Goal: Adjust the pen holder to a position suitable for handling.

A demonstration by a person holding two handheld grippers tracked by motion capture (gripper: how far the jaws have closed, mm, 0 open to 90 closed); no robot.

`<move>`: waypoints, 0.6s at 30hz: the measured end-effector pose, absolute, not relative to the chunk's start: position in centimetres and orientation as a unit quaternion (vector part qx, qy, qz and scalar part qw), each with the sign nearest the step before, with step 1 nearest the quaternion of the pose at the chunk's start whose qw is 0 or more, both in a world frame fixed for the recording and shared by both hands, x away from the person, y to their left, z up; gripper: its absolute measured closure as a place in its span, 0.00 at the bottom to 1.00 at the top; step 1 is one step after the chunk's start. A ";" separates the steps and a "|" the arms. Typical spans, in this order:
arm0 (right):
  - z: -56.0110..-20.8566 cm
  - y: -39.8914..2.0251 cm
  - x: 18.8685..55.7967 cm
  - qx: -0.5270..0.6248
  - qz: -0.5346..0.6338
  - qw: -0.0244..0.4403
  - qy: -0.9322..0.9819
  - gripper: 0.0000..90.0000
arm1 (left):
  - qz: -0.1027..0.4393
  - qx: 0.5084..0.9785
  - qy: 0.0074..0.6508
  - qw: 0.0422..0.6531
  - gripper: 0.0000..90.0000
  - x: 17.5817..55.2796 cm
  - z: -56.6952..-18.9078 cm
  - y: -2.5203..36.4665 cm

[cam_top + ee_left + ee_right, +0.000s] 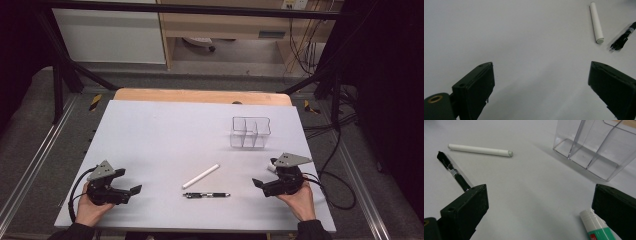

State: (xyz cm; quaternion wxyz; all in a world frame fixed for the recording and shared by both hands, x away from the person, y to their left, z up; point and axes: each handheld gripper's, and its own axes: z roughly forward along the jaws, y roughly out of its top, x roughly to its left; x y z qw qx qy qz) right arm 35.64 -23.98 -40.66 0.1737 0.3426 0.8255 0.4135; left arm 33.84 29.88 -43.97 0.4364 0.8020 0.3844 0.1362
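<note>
On the worktop (160, 135) lie a black pen (206, 195) and a white stick (201, 176); both are between the two hand-held grippers. I take the clear organizer (250, 132) as the landmark.

The pen lies well in front of the organizer, on the person's side and a little to the left of it. Its long axis runs almost parallel to the near edge of the worktop, from left to right in the high view. Which end is the tip, I cannot tell from that view; in the left hand-held gripper view the near end (616, 45) looks like a clip or a tip, but it is too small to be sure.

The stick lies between the pen and the organizer, just beside the pen but not touching it. Its long axis is diagonal: the far end points toward the organizer, the near end toward the left end of the pen.

The left hand-held gripper (131, 192) is far to the left of the organizer, near the front edge; its jaws stand wide apart and hold nothing. The right hand-held gripper (259, 183) is in front of the organizer, also with jaws wide apart and empty. A tube with a white cap and green label (596, 226) lies just beside its one jaw.
</note>
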 end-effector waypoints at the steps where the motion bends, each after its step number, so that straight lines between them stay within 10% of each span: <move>1: -40.6 -23.8 35.7 0.341 0.413 0.175 0.826 0.02 | 0.137 0.803 0.383 0.435 0.07 33.8 -44.0 29.9; 18: -38.9 -21.6 37.0 0.301 0.370 0.212 0.853 0.02 | 0.137 0.805 0.383 0.433 0.07 33.8 -44.0 29.8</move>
